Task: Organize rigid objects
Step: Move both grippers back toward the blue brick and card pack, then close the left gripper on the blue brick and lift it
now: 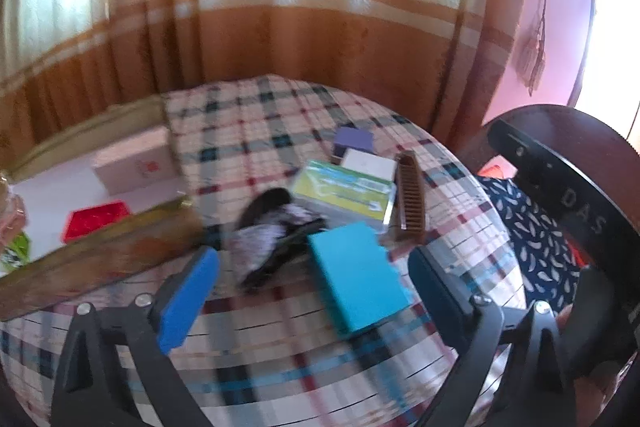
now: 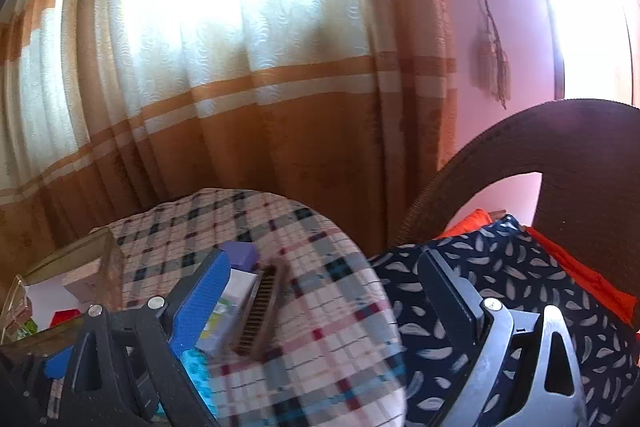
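I have a worktop [image 1: 280,367] under a plaid cloth, with a tray-like box [image 1: 100,247] along its left edge and a scatter of rigid things in the middle. Going by size: a pink box [image 1: 136,167] already sits in the tray beside a small red piece [image 1: 96,219]; out on the cloth lie a green-and-white carton [image 1: 344,193], a teal box [image 1: 356,279] nearest me, a white box [image 1: 368,165] and a purple block [image 1: 354,141] farther off, and a brown comb [image 1: 410,195] leaning at the carton's right. A dark bundle [image 1: 276,239] beside the teal box is too blurred to name. My left gripper [image 1: 312,291] hangs over the teal box with fingers wide and empty; my right gripper [image 2: 324,307] is also spread wide, holding nothing, off toward the right edge. I judge this a reach, nothing picked yet. Next I would lower the left fingers to straddle the teal box across its narrow sides, close, and carry it left to the tray.
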The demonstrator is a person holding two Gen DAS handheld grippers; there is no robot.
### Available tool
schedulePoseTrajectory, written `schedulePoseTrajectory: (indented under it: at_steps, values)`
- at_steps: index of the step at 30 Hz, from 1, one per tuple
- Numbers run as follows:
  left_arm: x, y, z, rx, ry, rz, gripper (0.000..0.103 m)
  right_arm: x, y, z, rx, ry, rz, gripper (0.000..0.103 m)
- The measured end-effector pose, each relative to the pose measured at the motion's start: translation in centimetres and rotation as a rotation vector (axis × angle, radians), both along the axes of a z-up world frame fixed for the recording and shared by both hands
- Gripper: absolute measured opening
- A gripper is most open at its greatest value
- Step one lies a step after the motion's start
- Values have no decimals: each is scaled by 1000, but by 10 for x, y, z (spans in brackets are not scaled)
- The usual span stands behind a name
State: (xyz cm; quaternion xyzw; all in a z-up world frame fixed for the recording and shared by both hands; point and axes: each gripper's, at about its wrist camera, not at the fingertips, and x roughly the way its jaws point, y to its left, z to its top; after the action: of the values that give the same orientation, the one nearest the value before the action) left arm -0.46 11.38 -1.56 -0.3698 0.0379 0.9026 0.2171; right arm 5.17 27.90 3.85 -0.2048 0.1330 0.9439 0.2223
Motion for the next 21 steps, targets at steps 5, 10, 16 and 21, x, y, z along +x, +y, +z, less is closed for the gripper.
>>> schedulePoseTrajectory:
  at_steps: [5, 10, 16, 21]
  values:
    - [-6, 13, -12, -21, -61, 23, 94, 3, 19, -5, -32, -22, -15, 97]
    - [-5, 21, -12, -54, -49, 17, 88, 4, 23, -9, -40, -33, -10, 96]
    - [4, 23, -10, -66, -48, -43, 47, 5, 26, -10, -62, -35, -12, 96]
    - [0, 14, -14, 19, -132, -54, 43, 7, 28, -10, -68, -35, -20, 96]
